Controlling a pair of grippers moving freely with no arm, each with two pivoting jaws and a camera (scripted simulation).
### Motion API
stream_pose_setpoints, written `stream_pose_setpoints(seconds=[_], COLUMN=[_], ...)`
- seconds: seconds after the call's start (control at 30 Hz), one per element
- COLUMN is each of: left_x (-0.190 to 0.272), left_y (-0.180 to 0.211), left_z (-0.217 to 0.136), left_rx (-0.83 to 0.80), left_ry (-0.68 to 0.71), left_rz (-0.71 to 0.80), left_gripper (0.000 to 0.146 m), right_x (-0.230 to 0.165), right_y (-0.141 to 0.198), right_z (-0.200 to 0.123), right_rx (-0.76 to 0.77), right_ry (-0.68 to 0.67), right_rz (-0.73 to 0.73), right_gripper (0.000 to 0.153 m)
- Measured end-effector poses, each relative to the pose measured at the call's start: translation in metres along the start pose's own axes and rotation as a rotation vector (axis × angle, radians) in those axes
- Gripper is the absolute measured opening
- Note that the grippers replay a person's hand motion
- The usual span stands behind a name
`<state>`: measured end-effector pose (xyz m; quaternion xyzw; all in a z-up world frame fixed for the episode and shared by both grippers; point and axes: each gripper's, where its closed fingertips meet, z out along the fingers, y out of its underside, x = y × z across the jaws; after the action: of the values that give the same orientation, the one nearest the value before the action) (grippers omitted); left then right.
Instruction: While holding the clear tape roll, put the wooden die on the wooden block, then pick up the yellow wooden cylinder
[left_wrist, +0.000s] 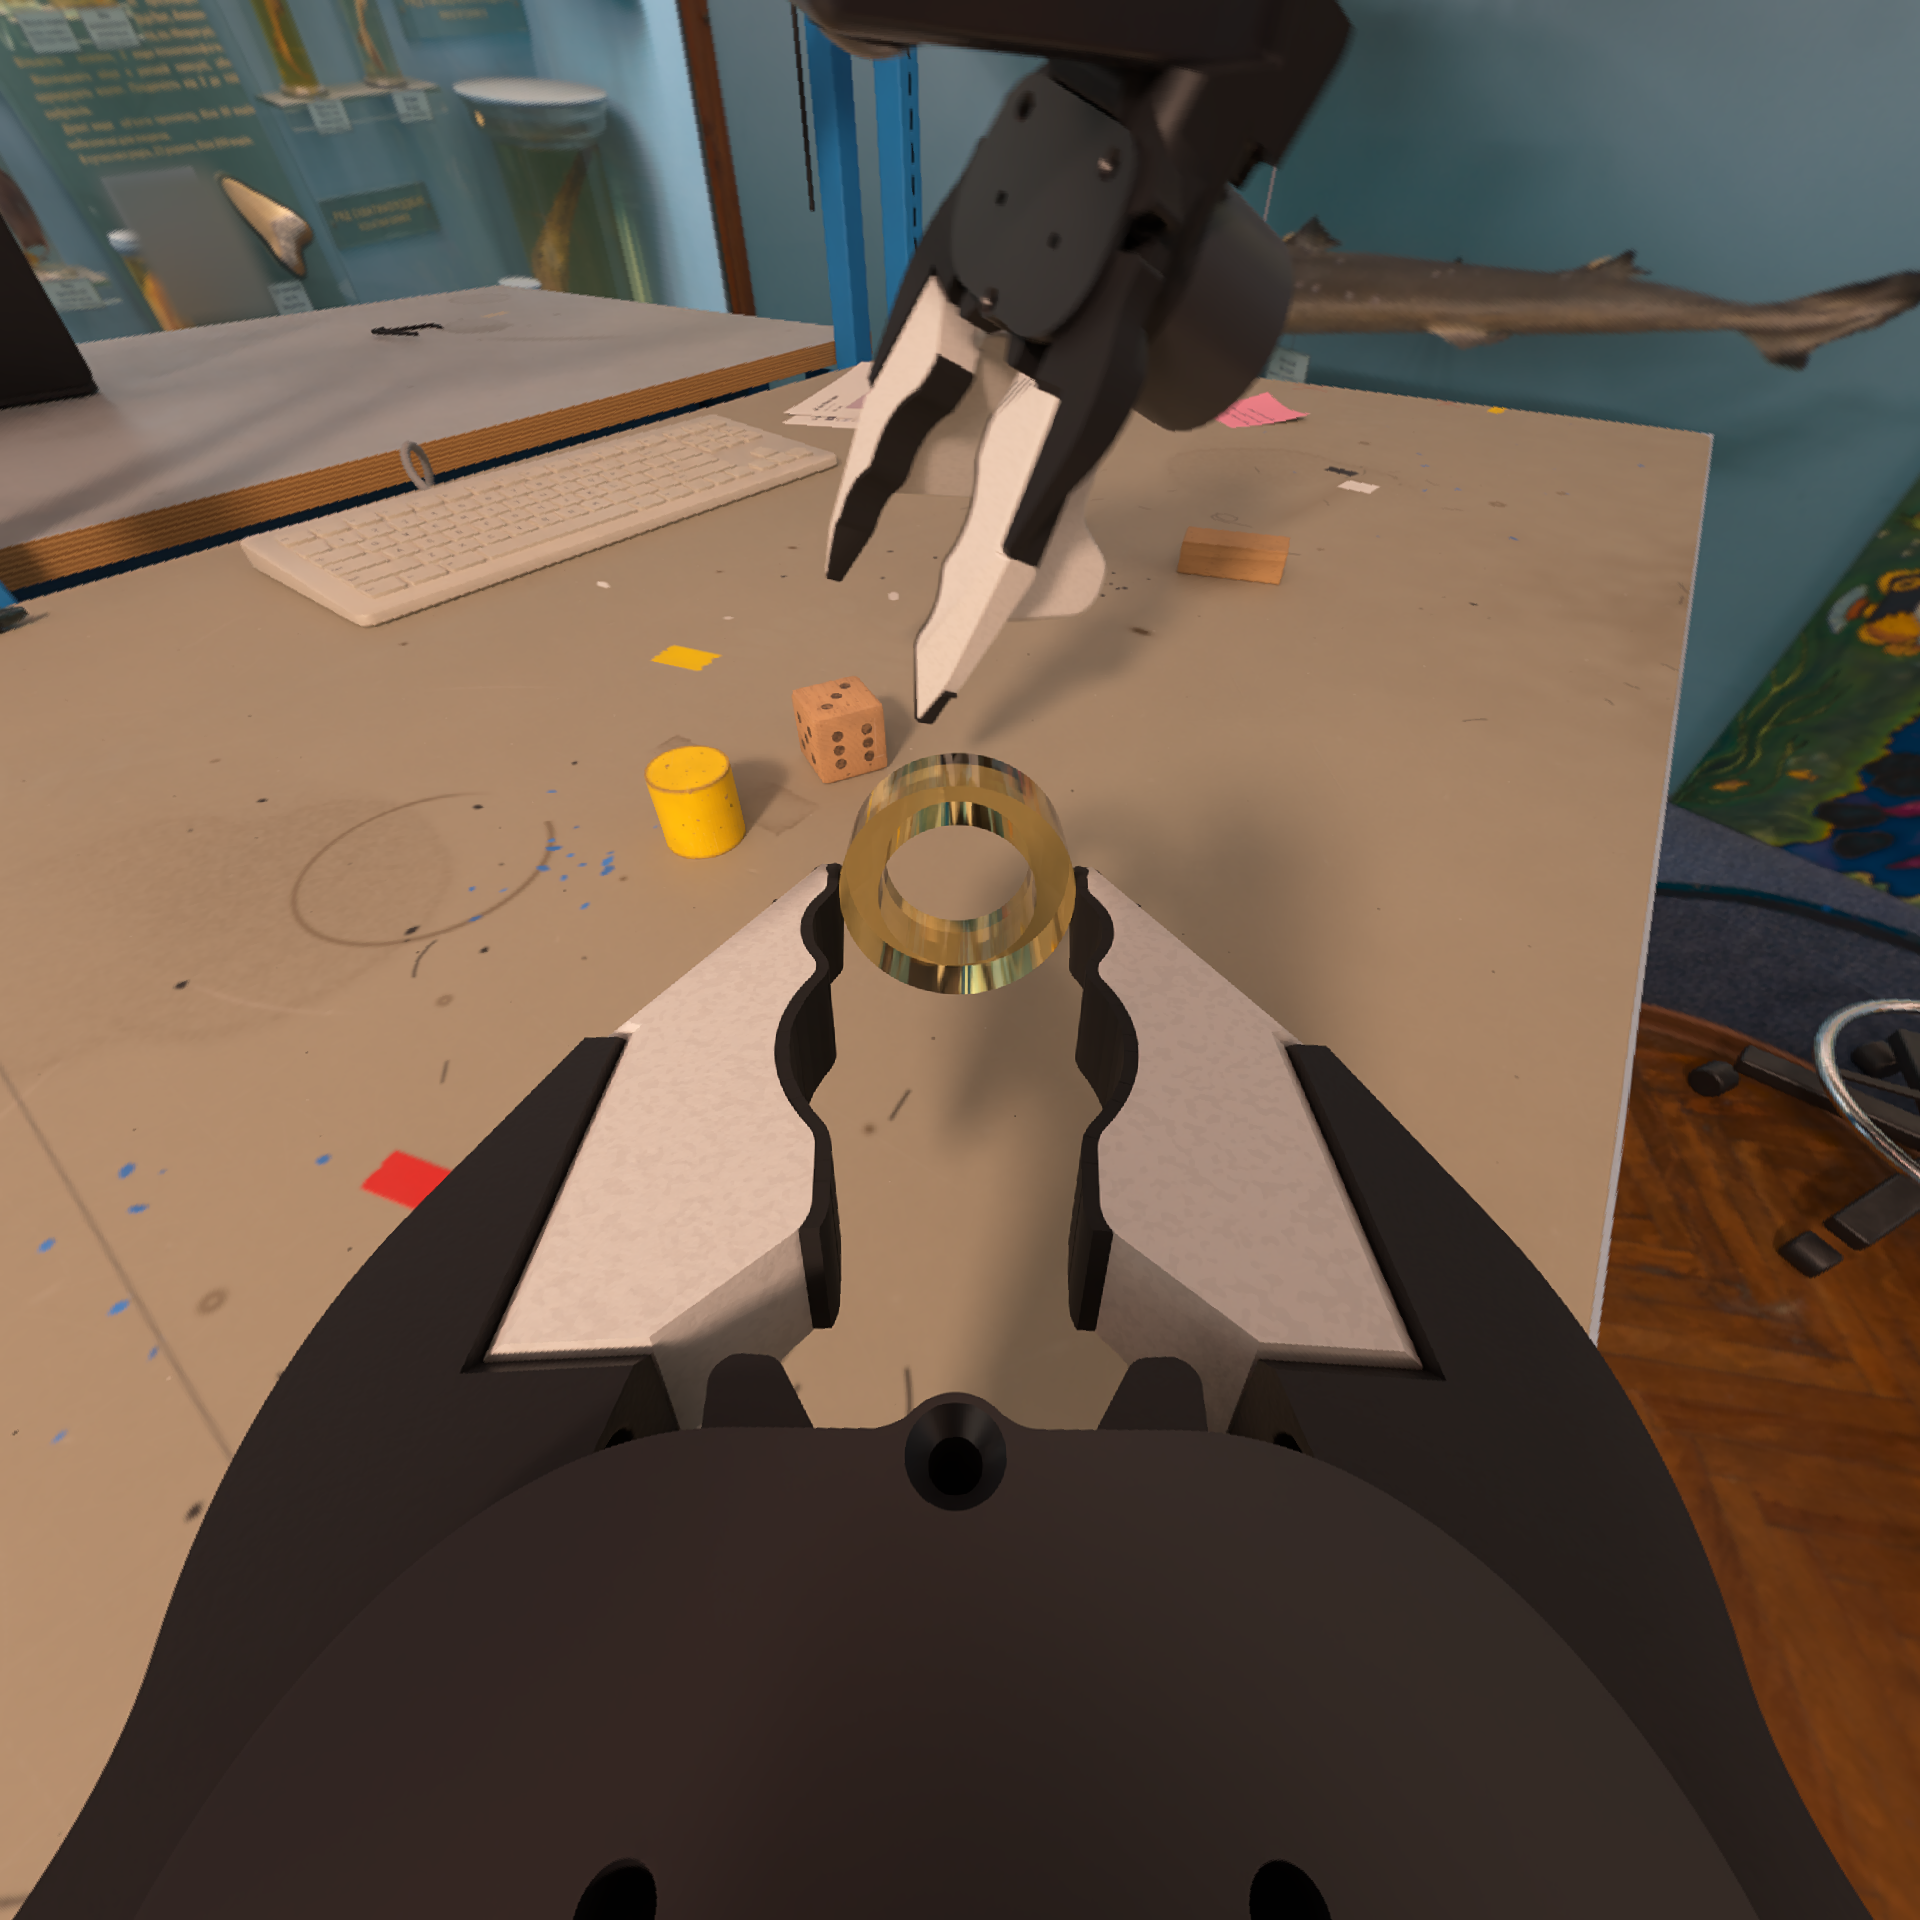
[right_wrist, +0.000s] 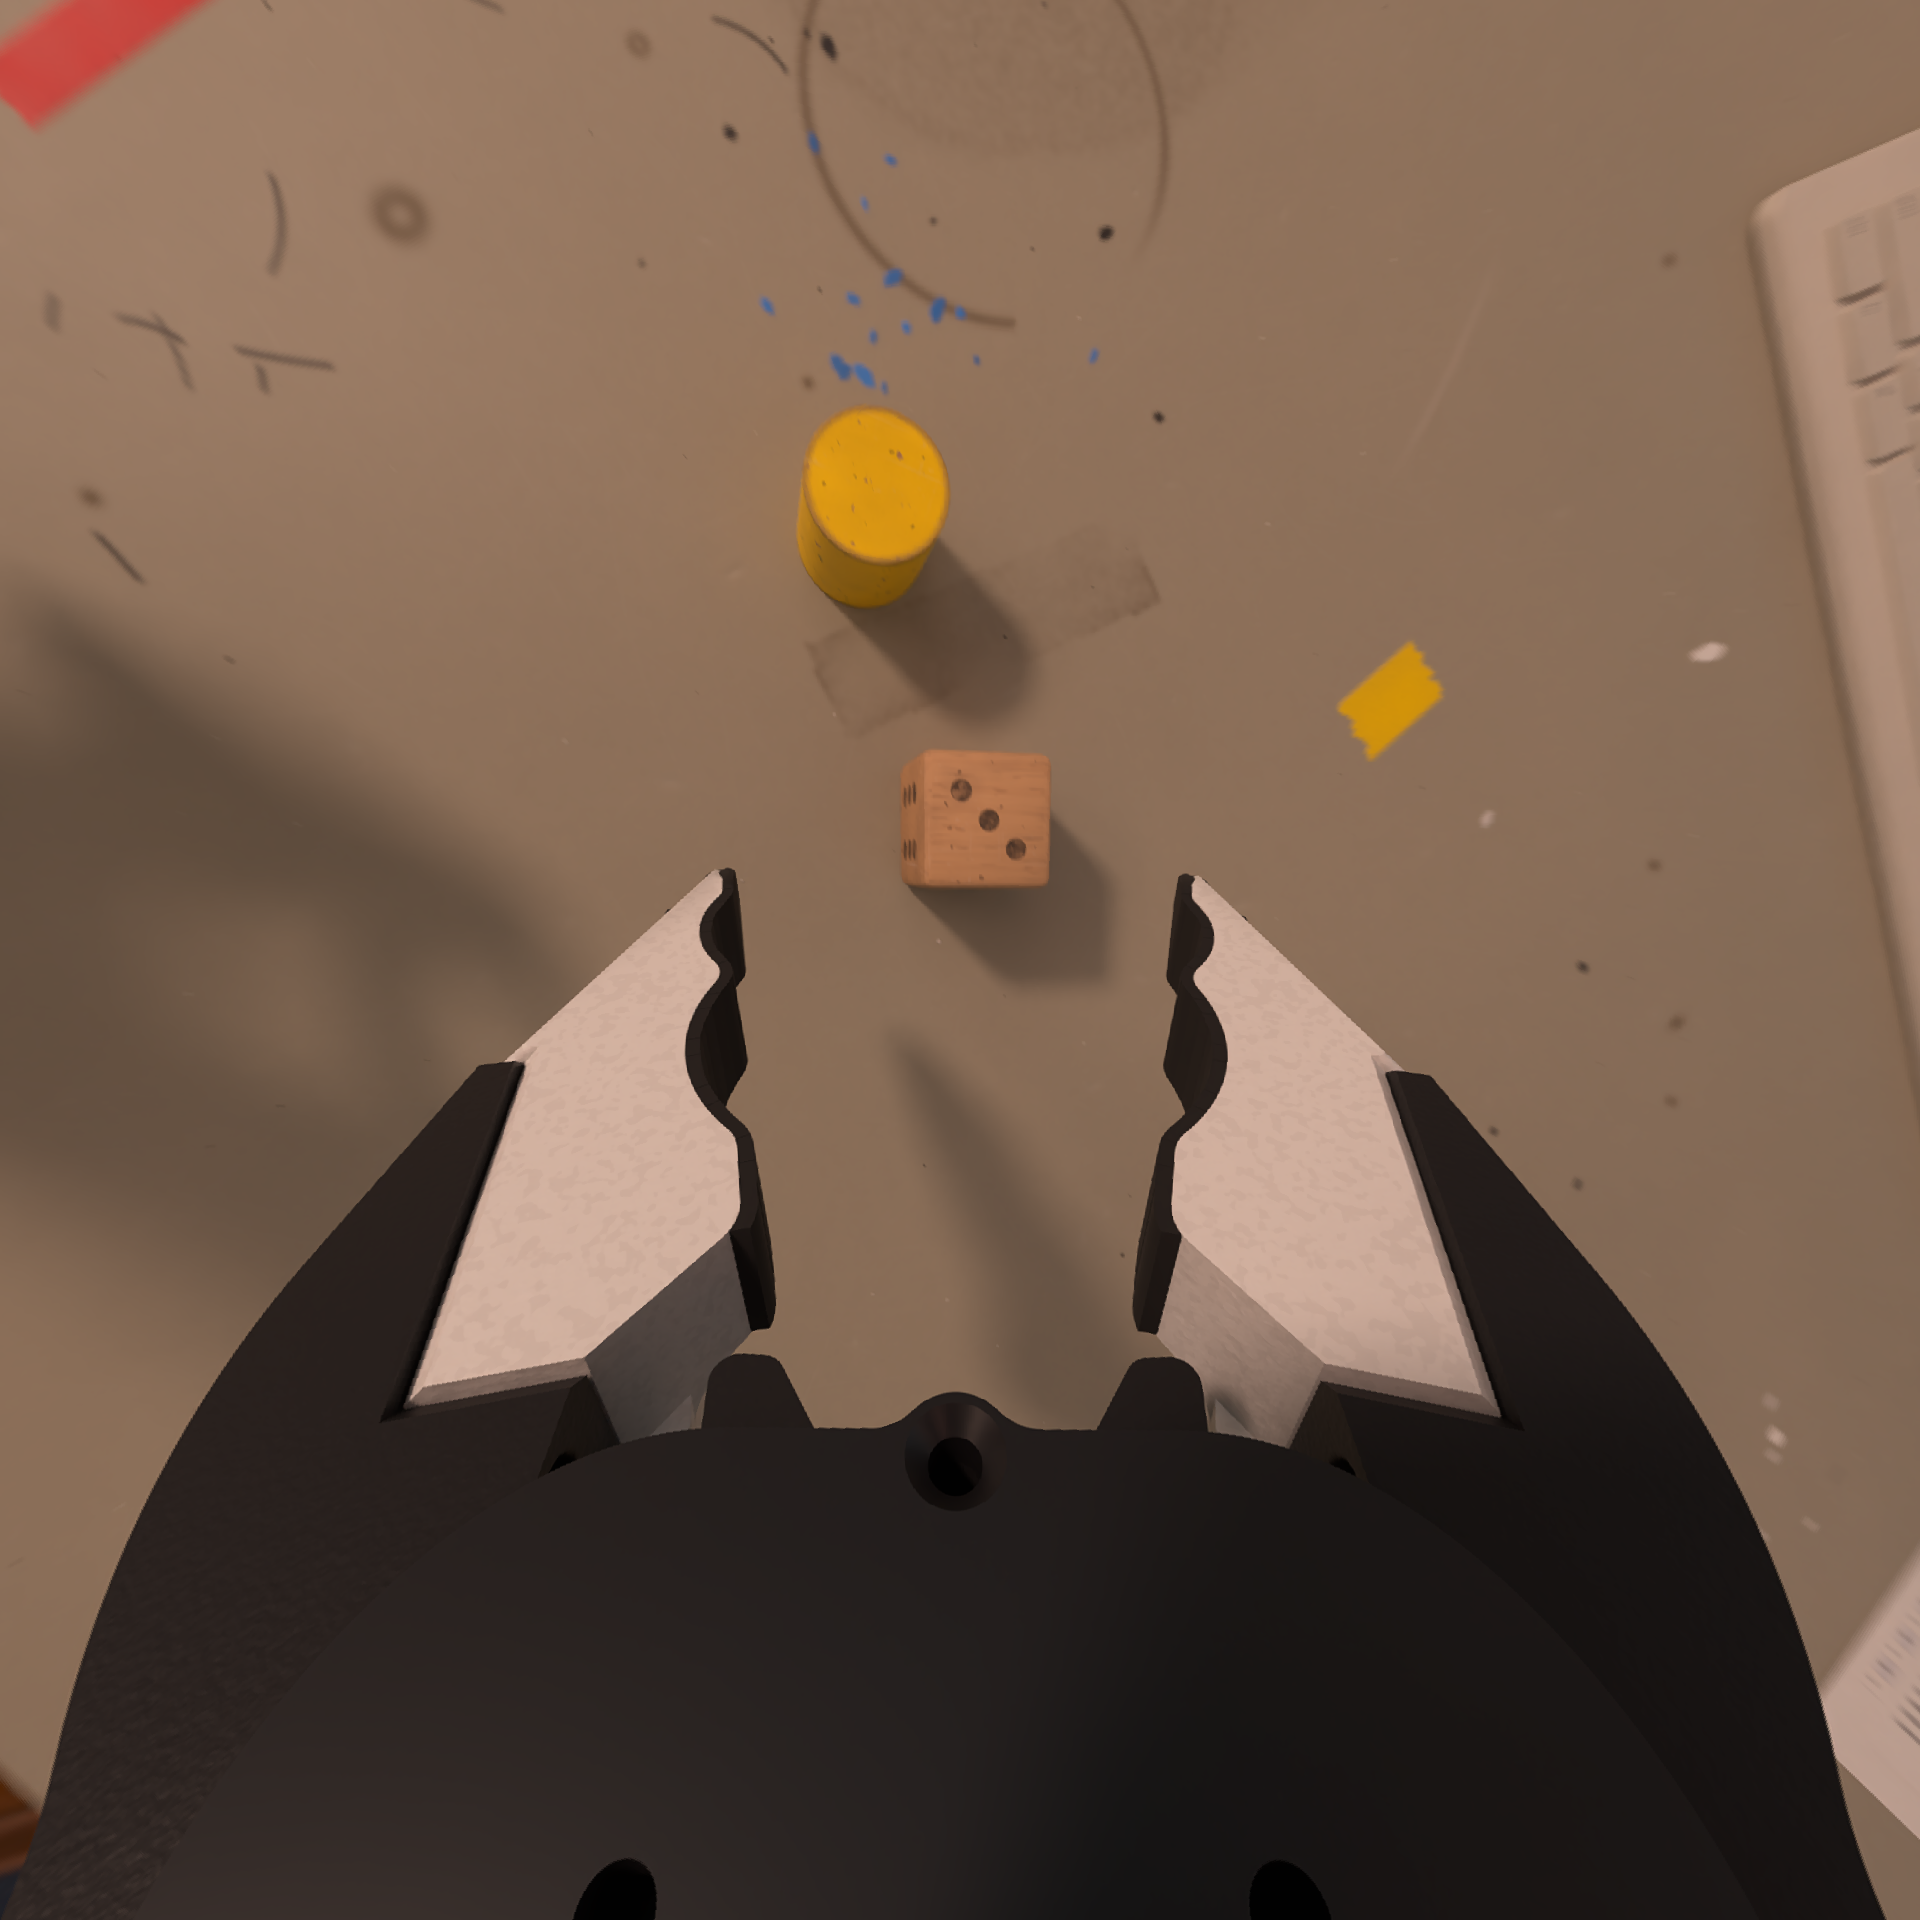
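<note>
The clear tape roll (left_wrist: 956, 873), amber-tinted, sits clamped between the left gripper's (left_wrist: 956, 883) fingertips. The wooden die (right_wrist: 975, 819) lies just ahead of the right gripper (right_wrist: 956, 883), the upright yellow wooden cylinder (right_wrist: 871, 506) beyond it. The wooden block (left_wrist: 1233, 554) lies flat, well apart.

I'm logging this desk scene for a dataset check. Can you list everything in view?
clear tape roll: 1, yellowish clear, held off the table
wooden die: 1, light wood, on table
yellow wooden cylinder: 1, upright beside die
wooden block: 1, tan, far right
keyboard: 1, white, far left
pink note: 1, far edge
table: 1, beige
left gripper: clamps tape roll
right gripper: open, above die
</note>
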<state>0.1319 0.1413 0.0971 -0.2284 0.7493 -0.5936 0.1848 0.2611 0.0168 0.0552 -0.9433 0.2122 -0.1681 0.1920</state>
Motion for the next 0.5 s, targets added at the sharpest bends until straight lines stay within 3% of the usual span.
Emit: stream_pose_setpoints(seconds=[0.2, 0.5], left_x=[0.002, -0.001], left_y=[0.003, 0.004], left_z=[-0.001, -0.005], left_rx=[0.01, 0.014], left_ry=[0.014, 0.006], left_rz=[0.002, -0.007], left_gripper=[0.043, 0.043], right_x=[0.0, 0.002], right_y=[-0.009, -0.002], right_z=[0.011, 0.037], right_rx=[-0.114, -0.253], right_ry=[-0.188, -0.228], right_rz=[0.032, 0.036], right_gripper=[0.092, 0.09])
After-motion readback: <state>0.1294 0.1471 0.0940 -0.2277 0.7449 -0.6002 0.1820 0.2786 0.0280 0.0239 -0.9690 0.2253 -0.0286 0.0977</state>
